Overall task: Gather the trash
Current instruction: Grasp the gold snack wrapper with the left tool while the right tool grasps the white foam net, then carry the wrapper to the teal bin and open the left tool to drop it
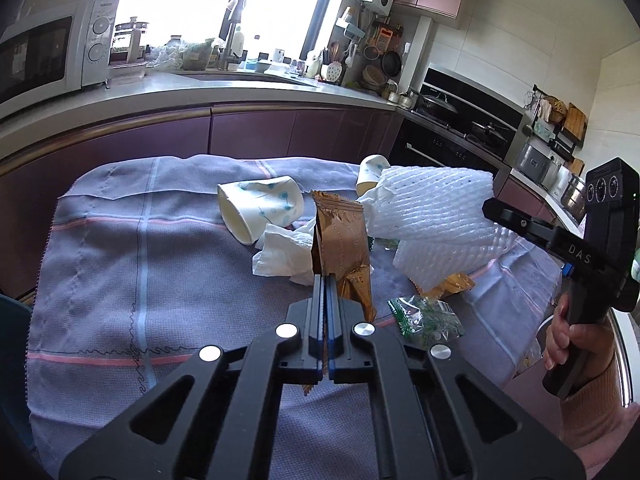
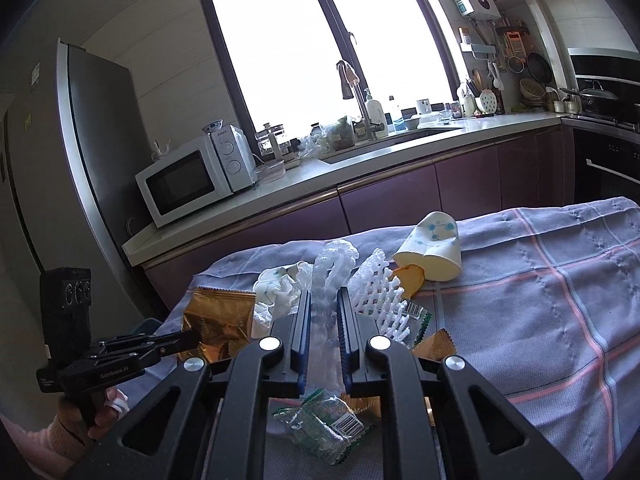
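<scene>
Pickup step: left gripper pinches gold wrapper; right gripper clamps foam net — both above cloth. Cups, tissue remain at twelve o'clock — next, likely bin drop.

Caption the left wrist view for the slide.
Left hand-held gripper shut on gold wrapper above the cloth-covered table.

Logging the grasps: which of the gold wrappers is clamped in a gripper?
The big gold wrapper, upright in the shut left gripper; the smaller gold wrapper lies on the cloth.
</scene>
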{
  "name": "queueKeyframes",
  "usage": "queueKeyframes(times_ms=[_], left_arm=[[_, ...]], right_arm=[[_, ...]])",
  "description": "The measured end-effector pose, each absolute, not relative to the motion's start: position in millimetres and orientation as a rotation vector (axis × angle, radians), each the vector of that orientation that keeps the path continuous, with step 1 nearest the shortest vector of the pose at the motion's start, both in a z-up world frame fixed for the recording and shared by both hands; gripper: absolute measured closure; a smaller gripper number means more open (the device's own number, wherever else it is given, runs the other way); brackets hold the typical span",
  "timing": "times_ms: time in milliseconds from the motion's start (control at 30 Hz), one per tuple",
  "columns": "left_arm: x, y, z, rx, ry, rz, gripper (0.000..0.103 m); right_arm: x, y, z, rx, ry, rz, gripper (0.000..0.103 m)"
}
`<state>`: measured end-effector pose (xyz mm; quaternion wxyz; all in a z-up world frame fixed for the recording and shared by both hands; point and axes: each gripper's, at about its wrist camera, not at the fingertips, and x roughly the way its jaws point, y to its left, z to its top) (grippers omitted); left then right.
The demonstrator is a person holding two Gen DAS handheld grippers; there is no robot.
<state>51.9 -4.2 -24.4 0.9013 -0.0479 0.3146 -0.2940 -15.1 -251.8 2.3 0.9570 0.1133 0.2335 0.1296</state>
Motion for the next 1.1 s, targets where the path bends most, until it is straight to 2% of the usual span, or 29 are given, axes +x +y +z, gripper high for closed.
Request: queueKeyframes(times_ms=[67,133,167,200,467,533,567,667,733,767,867,1100], left_arm=[[47.6,3.4,-21.3,-0.103,0.643,-0.598,0.102],[44.2,10.5,-19.6,-0.106,0.639,-0.588,0.102],[42.7,14.1,-18.5,-0.110,0.638,-0.583,0.102],[42.0,18.4,-18.3,-0.113,0.638,-0.582,0.102],[32.3,35.8,-20.0,-0.113,0.633,-0.551,0.102],[32.0,38.7,-20.6,-0.114,0.633,-0.551,0.102],[31.9,38.2,-21.0,-0.117,0.634,-0.550,0.102],[30.6,40.7,-19.6,-0.122,0.630,-0.550,0.102],[30.9,40.6,-19.4,-0.118,0.631,-0.547,0.102],[30.2,42.4,-18.7,-0.119,0.631,-0.544,0.102],[32.5,50.2,-18.0,-0.125,0.632,-0.538,0.102],[26.9,72.3,-8.7,-0.134,0.604,-0.502,0.102]], right_arm=[[-13.3,-248.2,-2.9,0.219,0.501,0.264,0.090],[-9.3,-244.9,-10.8,0.202,0.552,0.255,0.085],[-8.0,-243.9,-14.4,0.197,0.569,0.248,0.073],[-7.7,-242.7,-17.9,0.190,0.576,0.244,0.067],[-2.2,-244.8,-23.9,0.156,0.590,0.162,0.066],[0.3,-246.0,-21.2,0.142,0.587,0.157,0.060],[3.1,-246.1,-20.7,0.128,0.592,0.150,0.052],[14.7,-248.4,-21.6,0.119,0.613,0.145,0.050],[19.5,-246.8,-21.0,0.094,0.612,0.138,0.059],[21.1,-245.9,-19.8,0.084,0.612,0.147,0.073],[21.7,-245.2,-13.6,0.072,0.598,0.153,0.092],[0.5,-239.8,23.2,0.083,0.483,0.166,0.093]])
